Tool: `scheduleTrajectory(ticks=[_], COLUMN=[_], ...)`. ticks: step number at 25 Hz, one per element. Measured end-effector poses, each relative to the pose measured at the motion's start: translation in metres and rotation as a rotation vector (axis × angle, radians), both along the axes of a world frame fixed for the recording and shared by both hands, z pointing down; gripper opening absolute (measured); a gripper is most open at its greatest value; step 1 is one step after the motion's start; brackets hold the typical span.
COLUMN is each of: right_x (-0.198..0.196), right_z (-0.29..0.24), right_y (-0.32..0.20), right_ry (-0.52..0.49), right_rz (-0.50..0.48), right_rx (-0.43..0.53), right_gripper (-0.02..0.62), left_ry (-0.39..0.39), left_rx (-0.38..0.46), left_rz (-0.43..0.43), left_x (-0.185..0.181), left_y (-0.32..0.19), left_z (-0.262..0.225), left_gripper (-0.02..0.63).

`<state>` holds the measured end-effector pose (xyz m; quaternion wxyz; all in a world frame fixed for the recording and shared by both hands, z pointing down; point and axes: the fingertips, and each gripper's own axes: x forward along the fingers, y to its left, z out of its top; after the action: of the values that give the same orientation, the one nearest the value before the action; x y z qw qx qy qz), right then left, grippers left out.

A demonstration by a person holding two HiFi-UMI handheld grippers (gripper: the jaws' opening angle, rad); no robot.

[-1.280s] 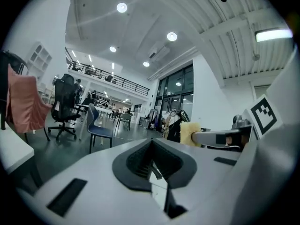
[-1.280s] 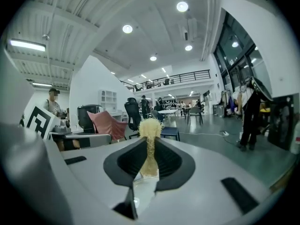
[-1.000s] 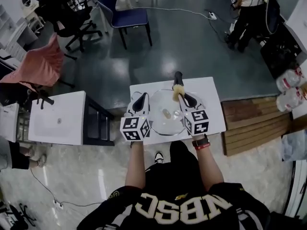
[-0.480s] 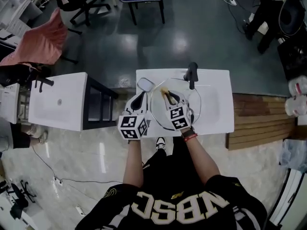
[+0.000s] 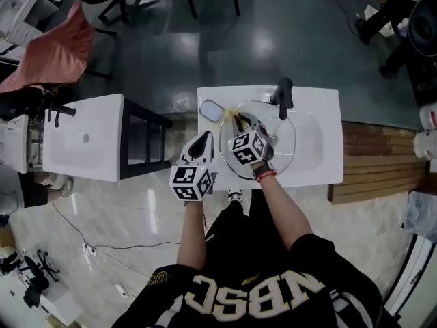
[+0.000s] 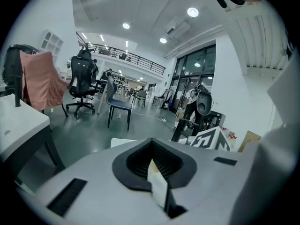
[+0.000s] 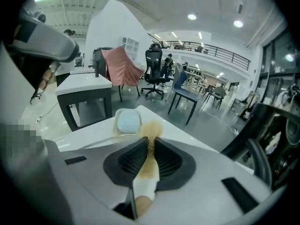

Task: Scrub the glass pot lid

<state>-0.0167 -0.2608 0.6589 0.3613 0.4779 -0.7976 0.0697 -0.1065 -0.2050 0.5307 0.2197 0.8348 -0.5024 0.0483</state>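
Observation:
A large round glass pot lid (image 5: 281, 144) lies over the white sink (image 5: 321, 149). My right gripper (image 5: 240, 124) hangs above the lid's left part, shut on a brush whose tan bristles (image 5: 231, 115) point at the far left rim. In the right gripper view the bristles (image 7: 151, 128) stick out past the shut jaws (image 7: 149, 150). My left gripper (image 5: 203, 138) is at the sink's left edge, just left of the lid and apart from it. Its jaws (image 6: 152, 162) stand shut with nothing between them.
A black faucet (image 5: 283, 94) rises at the sink's far edge. A small pale blue dish (image 5: 211, 110) sits on the far left corner, also in the right gripper view (image 7: 128, 122). A second white table (image 5: 82, 145) stands to the left, a wooden platform (image 5: 382, 169) to the right.
My right gripper has carried the brush from the lid's right side across to its far left rim. My left gripper has come off the lid's left edge and drawn back toward me.

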Motion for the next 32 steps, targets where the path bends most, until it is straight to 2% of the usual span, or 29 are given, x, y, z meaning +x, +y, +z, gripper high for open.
scheduleTrajectory(ticks=[15, 18, 24, 32], right_x=[0.067, 0.080, 0.097, 0.113], right_z=[0.026, 0.029, 0.032, 0.034], right_y=[-0.016, -0.013, -0.008, -0.005], right_ry=[0.009, 0.007, -0.004, -0.012], right_rz=[0.219, 0.247, 0.267, 0.277], right_rx=[-0.021, -0.030, -0.039, -0.037], right_gripper=[0.054, 0.054, 0.054, 0.054], left_ry=[-0.016, -0.022, -0.033, -0.049], left_rx=[-0.037, -0.104, -0.241, -0.283], left_rz=[0.062, 0.059, -0.002, -0.010], left_x=[0.024, 0.026, 0.018, 0.021], left_y=[0.006, 0.008, 0.016, 0.023], left_z=[0.016, 0.033, 0.073, 0.089], left_gripper=[0.014, 0.014, 0.015, 0.017])
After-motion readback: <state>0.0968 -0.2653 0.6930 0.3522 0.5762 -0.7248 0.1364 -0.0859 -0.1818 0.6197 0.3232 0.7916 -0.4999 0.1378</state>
